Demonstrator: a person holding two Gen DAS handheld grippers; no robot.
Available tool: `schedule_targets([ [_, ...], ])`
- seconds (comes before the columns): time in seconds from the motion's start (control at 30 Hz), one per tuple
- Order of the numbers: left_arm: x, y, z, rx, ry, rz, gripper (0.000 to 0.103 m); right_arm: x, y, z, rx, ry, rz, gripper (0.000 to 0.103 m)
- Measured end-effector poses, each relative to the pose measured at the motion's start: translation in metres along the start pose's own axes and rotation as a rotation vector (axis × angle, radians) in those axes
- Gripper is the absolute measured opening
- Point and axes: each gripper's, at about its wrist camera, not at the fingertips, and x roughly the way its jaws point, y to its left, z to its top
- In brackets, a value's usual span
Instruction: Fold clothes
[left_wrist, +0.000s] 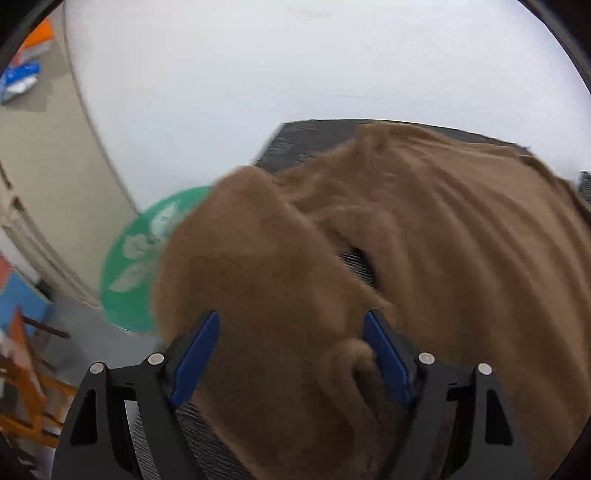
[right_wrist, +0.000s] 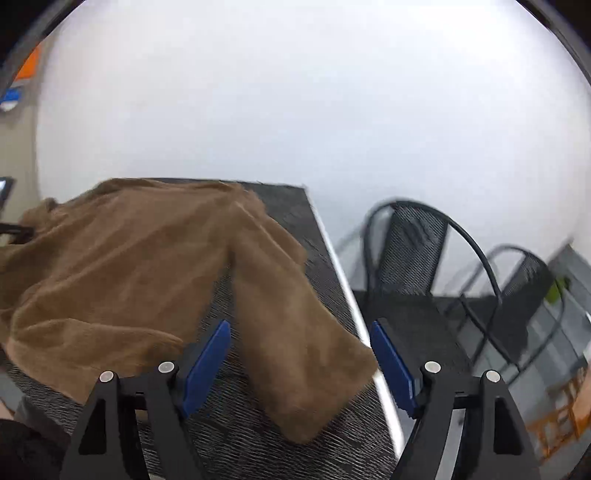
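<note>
A brown fleece garment (left_wrist: 424, 229) lies crumpled on a dark grey woven tabletop (left_wrist: 306, 144). In the left wrist view one bulky sleeve (left_wrist: 258, 280) runs toward me and fills the space between the blue pads (left_wrist: 199, 354) of my left gripper (left_wrist: 291, 314). Its jaws stand wide and do not pinch the cloth. In the right wrist view the garment (right_wrist: 122, 251) spreads to the left, and its other sleeve (right_wrist: 295, 339) stretches toward the table's right edge. My right gripper (right_wrist: 300, 323) hovers over that sleeve with its jaws wide apart and its pads off the cloth.
A green round object (left_wrist: 129, 266) with white marks sticks out from under the sleeve at the table's left side. Two black mesh chairs (right_wrist: 410, 243) (right_wrist: 524, 288) stand beyond the table's pale right edge (right_wrist: 354, 295). A white wall is behind.
</note>
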Motion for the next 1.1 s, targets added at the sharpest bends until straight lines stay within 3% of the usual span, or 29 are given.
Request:
schedule_targets([
  [0.03, 0.002, 0.006, 0.000, -0.011, 0.002, 0.031, 0.083, -0.001, 0.007, 0.004, -0.017, -0.009, 0.018, 0.080],
  [0.1, -0.002, 0.017, -0.003, -0.041, -0.001, 0.023, 0.083, -0.005, 0.020, 0.007, -0.041, -0.018, 0.077, 0.080],
  [0.3, -0.028, 0.023, -0.029, -0.036, -0.018, -0.076, 0.083, -0.005, 0.089, 0.024, -0.102, -0.018, 0.447, 0.080],
  [0.47, -0.053, 0.009, -0.042, 0.005, -0.053, -0.126, 0.083, -0.012, 0.184, 0.034, -0.321, -0.035, 0.722, 0.080],
  [0.57, -0.063, 0.006, -0.049, 0.018, -0.065, -0.140, 0.083, -0.021, 0.243, 0.030, -0.523, -0.066, 0.818, 0.080],
  [0.7, -0.071, 0.008, -0.056, 0.022, -0.063, -0.158, 0.084, -0.016, 0.293, 0.017, -0.745, -0.102, 0.776, 0.080],
  [0.8, -0.073, 0.009, -0.062, 0.028, -0.059, -0.165, 0.086, 0.007, 0.310, 0.017, -0.776, -0.064, 0.685, 0.080],
  [0.87, -0.072, 0.009, -0.064, 0.034, -0.058, -0.172, 0.086, 0.026, 0.306, 0.028, -0.694, -0.026, 0.652, 0.079],
  [1.03, -0.076, 0.003, -0.070, 0.062, -0.065, -0.231, 0.086, 0.077, 0.245, 0.067, -0.313, 0.048, 0.544, 0.078],
  [1.1, -0.080, -0.004, -0.072, 0.085, -0.073, -0.269, 0.086, 0.095, 0.226, 0.072, -0.228, 0.080, 0.529, 0.078],
])
